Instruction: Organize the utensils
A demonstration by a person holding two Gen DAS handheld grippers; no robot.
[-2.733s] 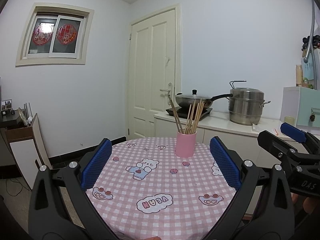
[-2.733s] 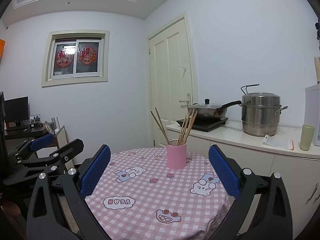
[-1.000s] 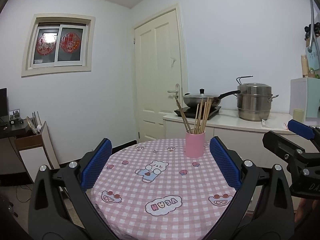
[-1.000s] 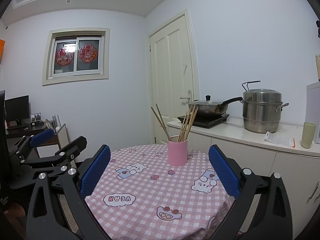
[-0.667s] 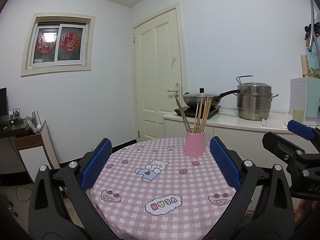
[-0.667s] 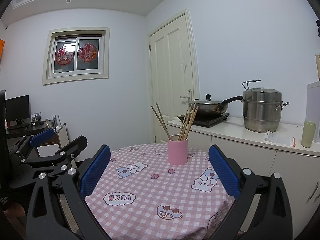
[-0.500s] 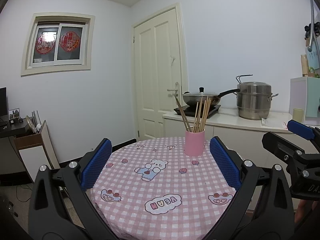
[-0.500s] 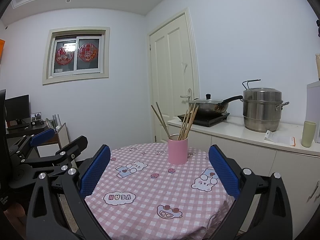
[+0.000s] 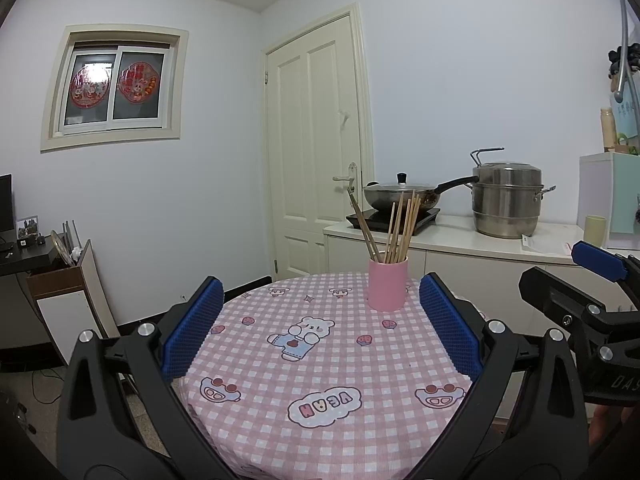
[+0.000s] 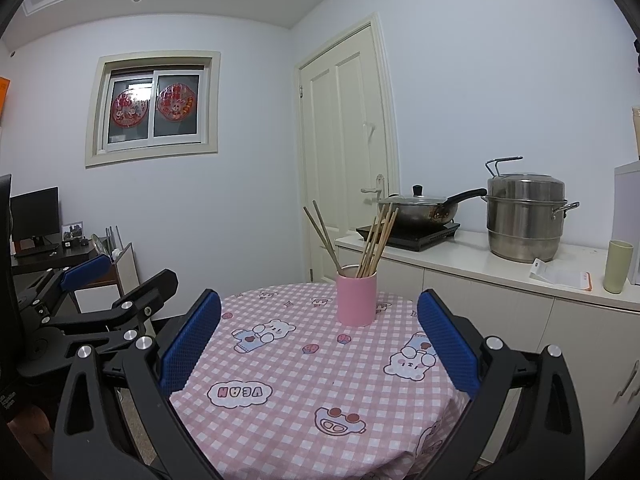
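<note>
Jaws of both grippers stood spread wide and held nothing. From its own camera, the left gripper (image 9: 320, 330) hung over the near edge of a round counter (image 9: 320, 380) covered in pink checked cloth with cartoon bears; the right gripper (image 10: 318, 338) was placed likewise in its view. Each gripper also showed at the side of the other's picture, the two side by side and apart.

A pink cup (image 9: 387, 285) stood upright on the far part of the cloth, right of centre, well beyond both sets of fingers. Wooden chopsticks (image 9: 394, 228) stood in it, most leaning right, two darker ones leaning left. Nothing else lay on the cloth.

Behind it, a white cabinet top along the right wall carried a lidded wok (image 10: 418, 210) on a black hob, a steel steamer pot (image 10: 524, 216) and a pale green tumbler (image 10: 618, 266). A cream door (image 9: 316, 148) stood closed at the far wall.
</note>
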